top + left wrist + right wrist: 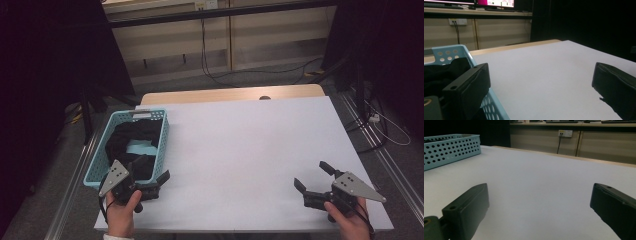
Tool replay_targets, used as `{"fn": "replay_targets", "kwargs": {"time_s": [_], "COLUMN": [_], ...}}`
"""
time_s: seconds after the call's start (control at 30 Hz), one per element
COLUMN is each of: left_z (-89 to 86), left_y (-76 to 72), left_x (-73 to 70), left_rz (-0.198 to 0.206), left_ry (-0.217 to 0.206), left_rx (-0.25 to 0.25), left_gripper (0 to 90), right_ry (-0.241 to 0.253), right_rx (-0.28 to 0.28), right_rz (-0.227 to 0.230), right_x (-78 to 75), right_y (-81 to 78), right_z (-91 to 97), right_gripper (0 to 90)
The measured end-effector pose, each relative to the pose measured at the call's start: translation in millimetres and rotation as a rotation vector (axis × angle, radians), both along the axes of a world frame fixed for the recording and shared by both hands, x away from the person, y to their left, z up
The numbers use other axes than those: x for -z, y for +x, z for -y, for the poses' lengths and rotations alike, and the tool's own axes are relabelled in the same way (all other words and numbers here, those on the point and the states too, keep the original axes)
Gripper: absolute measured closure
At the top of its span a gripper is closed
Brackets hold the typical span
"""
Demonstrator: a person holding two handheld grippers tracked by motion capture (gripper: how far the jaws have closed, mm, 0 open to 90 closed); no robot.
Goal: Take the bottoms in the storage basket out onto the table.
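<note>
A person sits at the near edge of a white table (250,145), a handheld gripper in each hand. The left gripper (152,175) is held at the near left corner, right against the near end of a light blue perforated plastic basket (162,131); from above, one of its jaws sits over the basket's near rim and the other lies just outside the basket's right wall, above the tabletop. Its jaws stand wide apart with nothing between them but that corner of the basket, and I cannot tell whether the inner jaw touches the rim. In the left gripper view the basket's wall (491,105) runs up just beside the left-hand jaw, and dark cloth (441,72) shows inside it. From the high view the basket holds a heap of black clothing (131,137) with a pale blue piece (139,148) showing in the middle of it. The basket lies along the table's left edge, its long side pointing away from the person. The right gripper (313,179) is held low over the near right corner of the table, well apart from the basket, its jaws also spread wide and holding nothing; bare white tabletop shows between them in the right gripper view, with the basket (451,148) far off at the upper left. A strip of wooden tabletop (230,93) shows beyond the white sheet's far edge.
</note>
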State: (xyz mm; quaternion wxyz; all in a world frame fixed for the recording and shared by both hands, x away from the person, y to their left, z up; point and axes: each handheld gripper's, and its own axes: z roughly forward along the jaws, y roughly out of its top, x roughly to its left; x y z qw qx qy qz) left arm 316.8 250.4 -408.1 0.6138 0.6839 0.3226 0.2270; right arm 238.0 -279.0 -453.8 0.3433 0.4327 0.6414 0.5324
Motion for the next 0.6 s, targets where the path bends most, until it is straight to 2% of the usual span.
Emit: {"fn": "replay_targets", "kwargs": {"time_s": [0.17,0.3,0.5,0.6], "left_z": [-2.1,-3.5,-3.8,-4.0], "left_y": [2.1,4.3,12.7,17.5], "left_x": [-5.7,-7.8,-18.1,-22.7], "left_rz": [0.002,-0.023,-0.02,-0.016], "left_ry": [-0.011,-0.02,0.016,0.018], "left_rx": [-0.009,-0.021,-0.03,-0.034], "left_gripper": [1.7,1.7,1.8,1.8], "right_ry": [0.006,0.008,0.008,0.008], "right_rx": [-0.005,-0.004,-0.008,-0.008], "right_rz": [-0.004,-0.006,-0.006,-0.003], "right_x": [0.6,0.4,0.5,0.5], "right_y": [1.5,2.4,2.8,2.6], "right_z": [-0.4,-0.4,-0.9,-1.1], "right_gripper": [1.4,1.4,1.5,1.7]}}
